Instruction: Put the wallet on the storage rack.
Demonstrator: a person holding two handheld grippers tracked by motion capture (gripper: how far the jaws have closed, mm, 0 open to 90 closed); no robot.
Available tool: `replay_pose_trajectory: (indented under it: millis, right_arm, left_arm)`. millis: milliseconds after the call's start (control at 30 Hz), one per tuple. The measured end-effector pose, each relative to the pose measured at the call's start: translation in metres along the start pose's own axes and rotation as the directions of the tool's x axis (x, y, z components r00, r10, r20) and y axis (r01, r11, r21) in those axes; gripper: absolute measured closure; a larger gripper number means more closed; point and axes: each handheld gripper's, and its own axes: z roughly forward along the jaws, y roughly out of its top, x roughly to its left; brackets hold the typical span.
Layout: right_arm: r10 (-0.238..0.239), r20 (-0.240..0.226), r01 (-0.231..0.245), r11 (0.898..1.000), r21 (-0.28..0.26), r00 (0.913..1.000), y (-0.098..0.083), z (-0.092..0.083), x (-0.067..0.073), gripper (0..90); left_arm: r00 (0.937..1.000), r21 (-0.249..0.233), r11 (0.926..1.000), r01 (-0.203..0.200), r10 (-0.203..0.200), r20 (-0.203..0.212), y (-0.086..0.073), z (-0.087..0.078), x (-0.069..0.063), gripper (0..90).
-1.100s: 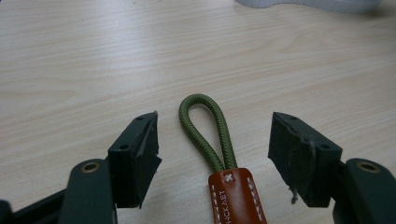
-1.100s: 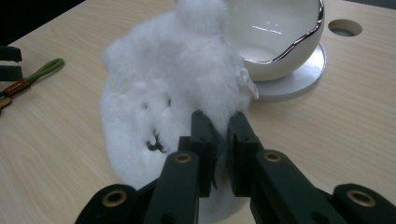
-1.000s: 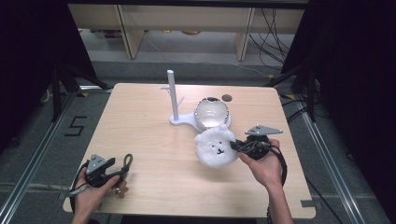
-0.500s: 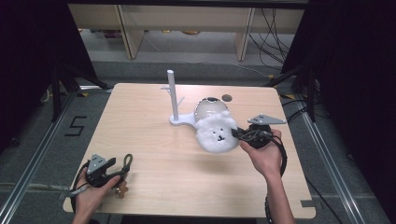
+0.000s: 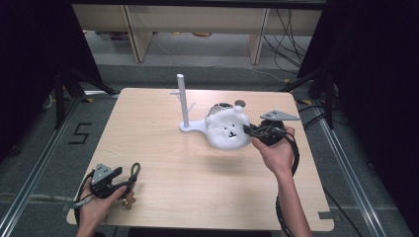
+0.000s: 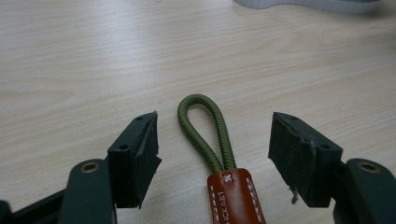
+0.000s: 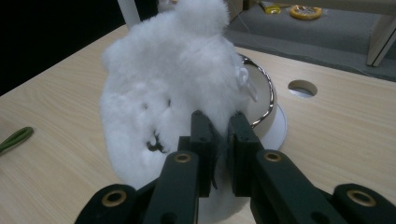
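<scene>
A white fluffy plush with a small face (image 5: 227, 130) (image 7: 173, 98) hangs lifted over the table, my right gripper (image 5: 248, 131) (image 7: 218, 135) shut on its edge. Behind the plush sits a shiny round bowl (image 7: 264, 95) on the white stand base (image 5: 192, 127), from which a white post (image 5: 182, 98) rises. At the near left corner my left gripper (image 5: 129, 176) (image 6: 212, 149) stands open on the table. Between its jaws lies an olive cord loop (image 6: 203, 128) (image 5: 134, 170) with a brown leather tab (image 6: 233, 196).
The light wooden table (image 5: 173, 168) has a round hole (image 7: 302, 87) near its back right. Shelving legs and cables lie on the floor behind. The table's left half is bare wood.
My right gripper has lifted the plush up and back toward the bowl and stand. The left gripper has stayed where it was.
</scene>
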Motion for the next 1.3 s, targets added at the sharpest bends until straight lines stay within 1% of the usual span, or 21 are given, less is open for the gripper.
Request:
replay_pose_trajectory:
  millis: [67,133,167,267,300,333,400,467,500,567,633,733,767,800,900,1000,1033,1133,1233,1267,1300]
  right_arm:
    - [0.013,0.009,-0.013,1.0,-0.001,0.9999,0.002,0.002,0.0,83.7]
    - [0.004,0.007,-0.004,1.0,-0.004,1.0,0.005,0.004,-0.002,83.6]
    - [0.008,0.022,-0.008,1.0,0.002,0.9997,0.006,0.006,-0.003,83.7]
    - [0.023,0.015,-0.023,1.0,0.002,0.9996,0.006,0.008,-0.003,83.6]
    - [-0.002,0.032,0.002,1.0,0.008,0.9995,0.007,0.009,-0.005,83.6]
    - [0.017,0.018,-0.018,1.0,0.003,0.9997,0.007,0.011,-0.004,83.6]
    - [0.005,0.033,-0.005,1.0,0.004,0.9994,0.007,0.012,-0.006,83.6]
    - [0.031,0.033,-0.031,1.0,-0.001,0.999,0.008,0.014,-0.005,83.6]
    - [0.013,0.033,-0.013,1.0,-0.009,0.9994,0.01,0.016,-0.008,83.6]
    - [0.012,0.039,-0.012,1.0,-0.009,0.9992,0.011,0.016,-0.008,83.5]
    - [0.038,0.059,-0.036,0.999,-0.025,0.9976,0.014,0.019,-0.005,83.5]
    - [0.012,0.066,-0.009,0.999,-0.04,0.9977,0.017,0.025,-0.007,83.5]
    - [0.012,0.066,-0.009,0.999,-0.04,0.9977,0.017,0.025,-0.007,83.5]
    - [0.031,0.071,-0.029,0.999,-0.036,0.997,0.019,0.025,-0.006,83.5]
    - [0.01,0.079,-0.006,0.999,-0.047,0.9968,0.022,0.031,-0.008,83.4]
    - [0.016,0.106,-0.011,0.999,-0.046,0.9942,0.024,0.035,-0.007,83.4]
    - [-0.002,0.112,0.007,0.999,-0.044,0.9937,0.025,0.037,-0.009,83.4]
    - [0.004,0.127,0.001,0.999,-0.041,0.992,0.025,0.043,-0.011,83.3]
    - [-0.013,0.14,0.018,0.999,-0.036,0.99,0.025,0.048,-0.015,83.3]
    - [0.011,0.145,-0.006,0.999,-0.038,0.9893,0.025,0.05,-0.014,83.3]
    - [0.005,0.151,0.0,0.999,-0.033,0.9885,0.025,0.051,-0.015,83.3]
  left_arm:
    - [1.0,0.001,1.0,0.0,0.0,-0.001,0.0,0.0,0.0,32.5]
    - [1.0,0.0,1.0,-0.001,0.001,0.0,0.0,0.0,0.0,32.5]
    - [1.0,0.001,1.0,0.0,0.0,0.0,0.0,0.0,0.0,32.5]
    - [1.0,0.005,1.0,0.0,0.0,-0.001,-0.001,0.0,0.0,32.5]
    - [0.9999,0.008,0.9999,0.014,-0.014,-0.007,-0.001,-0.001,-0.001,32.5]
    - [0.9999,0.008,0.9999,0.01,-0.01,-0.004,-0.001,0.0,-0.001,32.5]
    - [1.0,0.0,1.0,-0.007,0.007,0.004,-0.001,0.001,0.0,32.4]
    - [1.0,0.003,1.0,-0.004,0.004,0.002,-0.001,0.0,-0.001,32.4]
    - [0.9999,0.008,0.9999,0.009,-0.009,-0.007,-0.001,0.0,-0.002,32.4]
    - [1.0,0.009,0.9999,0.007,-0.007,-0.006,-0.001,0.0,-0.001,32.4]
    - [1.0,0.008,0.9999,0.006,-0.006,-0.002,-0.001,0.0,-0.001,32.4]
    - [1.0,0.008,1.0,0.005,-0.005,-0.002,-0.001,0.0,-0.001,32.4]
    - [1.0,0.007,1.0,0.004,-0.004,-0.002,-0.001,0.0,-0.001,32.4]
    - [1.0,0.008,1.0,0.006,-0.006,-0.003,-0.001,0.0,-0.001,32.4]
    - [0.9999,0.005,0.9999,0.01,-0.01,-0.005,-0.002,0.0,-0.002,32.4]
    - [0.9999,0.007,0.9999,0.012,-0.012,-0.005,-0.002,0.0,-0.001,32.4]
    - [0.9999,0.006,0.9999,0.012,-0.012,-0.004,-0.002,0.0,-0.001,32.3]
    - [0.9997,0.004,0.9997,0.024,-0.024,-0.008,-0.003,0.0,-0.002,32.3]
    - [1.0,0.0,1.0,-0.003,0.003,0.005,-0.002,0.001,0.0,32.3]
    - [1.0,0.004,1.0,-0.001,0.001,0.003,-0.002,0.001,0.0,32.3]
    - [0.9997,0.004,0.9997,0.023,-0.023,-0.008,-0.003,0.0,-0.002,32.3]
